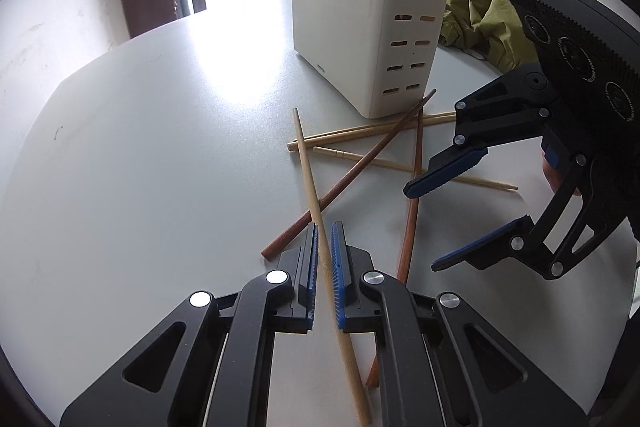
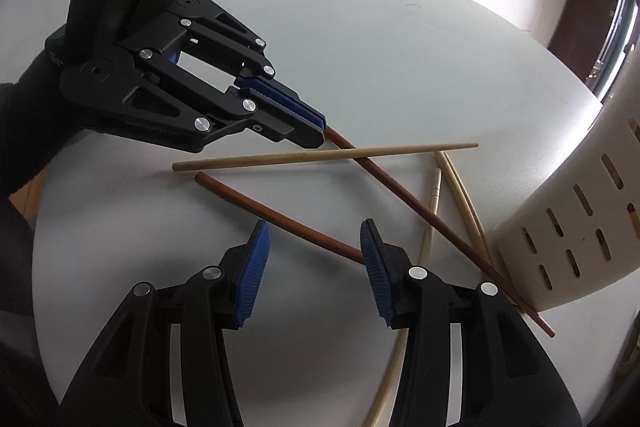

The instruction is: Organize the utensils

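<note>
Six loose chopsticks lie crossed on the white tabletop (image 1: 160, 155) in front of a white slotted plastic utensil holder (image 1: 360, 39), which already has a few sticks standing in it. The left gripper (image 1: 325, 225) is tilted down over the heap with its blue-padded jaws closed to a narrow slit. A long pale bamboo chopstick (image 1: 308, 167) shows along that slit; from the right wrist view it runs level just under the fingertips. I cannot tell whether the pads actually pinch it. A dark brown wooden chopstick (image 1: 360, 163) slants beneath it toward the holder's lower corner. The right gripper (image 1: 422, 229) hangs near the left one, jaws parted and holding nothing, above a reddish-brown chopstick (image 2: 280, 217) that passes below its pads. Three thinner pale chopsticks (image 1: 360, 133) lie between the grippers and the holder. A crumpled olive-green cloth (image 1: 492, 15) sits just behind the holder.
</note>
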Demonstrator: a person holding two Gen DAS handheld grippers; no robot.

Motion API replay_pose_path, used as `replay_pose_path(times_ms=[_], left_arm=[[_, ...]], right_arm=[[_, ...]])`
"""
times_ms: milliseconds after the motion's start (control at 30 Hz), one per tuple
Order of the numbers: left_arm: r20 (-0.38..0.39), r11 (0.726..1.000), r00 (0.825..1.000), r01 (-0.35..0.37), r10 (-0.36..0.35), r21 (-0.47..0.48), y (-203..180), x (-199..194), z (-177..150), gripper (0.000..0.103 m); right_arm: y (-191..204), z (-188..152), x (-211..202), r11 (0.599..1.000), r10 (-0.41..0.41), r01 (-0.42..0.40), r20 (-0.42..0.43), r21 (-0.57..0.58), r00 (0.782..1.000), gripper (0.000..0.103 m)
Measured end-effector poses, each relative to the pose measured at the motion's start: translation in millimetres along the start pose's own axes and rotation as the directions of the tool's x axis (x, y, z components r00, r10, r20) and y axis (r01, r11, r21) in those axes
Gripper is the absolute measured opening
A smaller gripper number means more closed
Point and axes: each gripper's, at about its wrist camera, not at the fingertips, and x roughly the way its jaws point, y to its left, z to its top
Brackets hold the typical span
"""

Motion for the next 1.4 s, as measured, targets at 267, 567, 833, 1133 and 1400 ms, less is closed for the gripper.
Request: replay_pose_path(times_ms=[267,567,833,1133,1400], left_arm=[[-0.028,0.999,0.999,0.021,-0.020,0.025,-4,10,-1,0.053],[-0.100,0.998,0.995,-0.006,0.012,0.058,-11,5,-3,0.066],[-0.104,0.994,0.992,-0.065,0.073,0.083,-9,-6,-1,0.055],[-0.104,0.977,0.980,-0.181,0.170,-0.113,36,12,36,0.065],[-0.300,0.830,0.944,-0.277,0.139,-0.485,118,68,61,0.066]], right_arm=[[-25,12,16,0.994,0.041,-0.062,-0.217,-0.092,0.975,0.049],[-23,23,18,0.995,0.032,-0.052,-0.215,-0.087,0.976,0.009],[1,13,5,0.992,-0.024,0.000,-0.182,-0.130,0.983,0.007],[-28,8,-32,1.000,-0.024,0.024,-0.074,-0.001,0.997,0.007],[-46,-5,-49,0.996,-0.036,0.037,-0.021,0.077,0.999,0.007]])
